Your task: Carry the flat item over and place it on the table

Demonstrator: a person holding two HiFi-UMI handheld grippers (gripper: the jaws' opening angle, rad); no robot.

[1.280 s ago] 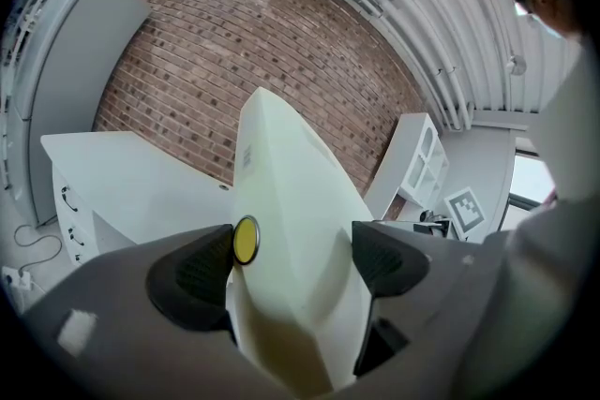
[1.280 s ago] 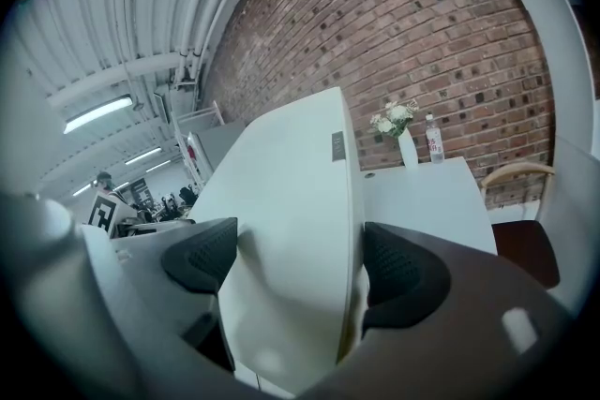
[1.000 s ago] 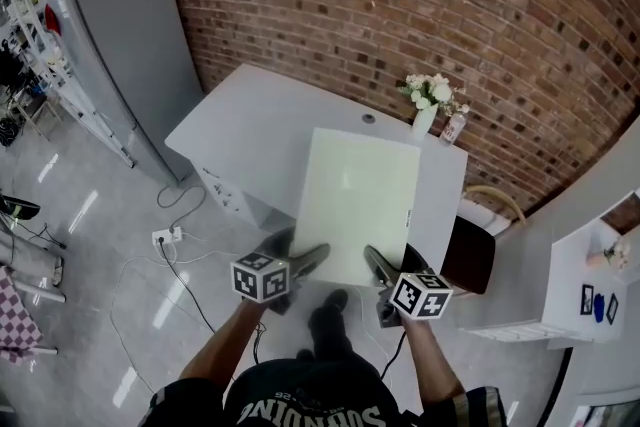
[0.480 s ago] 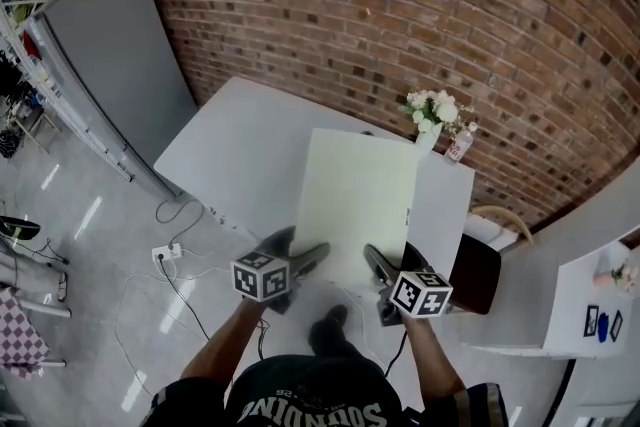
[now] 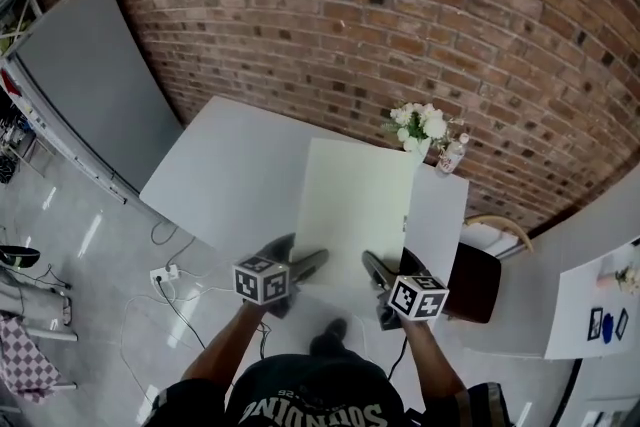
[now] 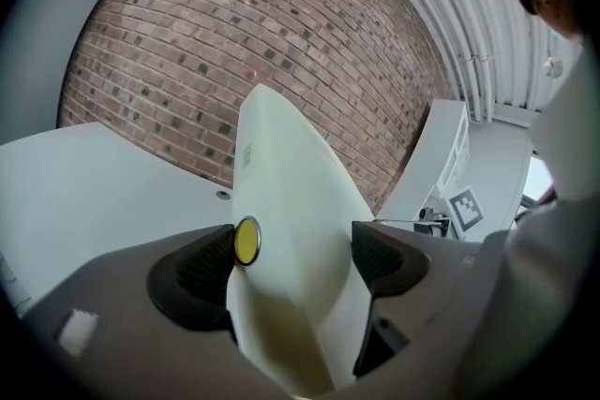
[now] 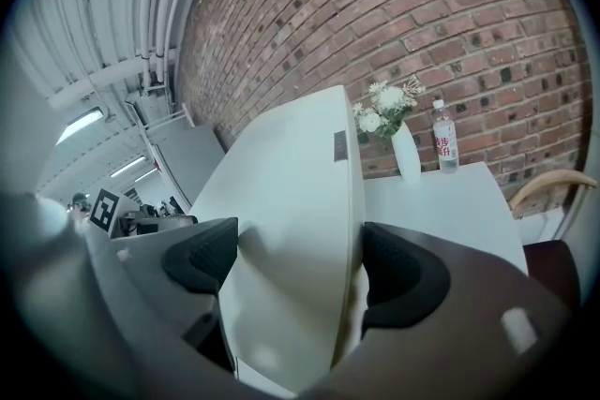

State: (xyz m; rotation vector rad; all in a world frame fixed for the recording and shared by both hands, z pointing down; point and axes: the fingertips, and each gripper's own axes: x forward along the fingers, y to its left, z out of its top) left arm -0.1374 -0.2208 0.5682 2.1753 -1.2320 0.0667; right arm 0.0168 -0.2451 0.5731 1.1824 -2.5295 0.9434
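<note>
Pale cream board (image 5: 355, 205): thin, rigid, roughly flat. You've got its near edge pinched btw left fingers (image 6: 199, 269) & right fingers (image 7: 398, 269); it runs fwd from them over the white table (image 5: 225, 180).

Office-like studio room — brick wall (image 5: 400, 5), white table (image 5: 230, 175) (flowers (image 7: 384, 103) in a vase (image 7: 406, 156)).

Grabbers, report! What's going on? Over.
Left gripper, right gripper shut on board. Board above table. Flower vase, bottle at far edge.
</note>
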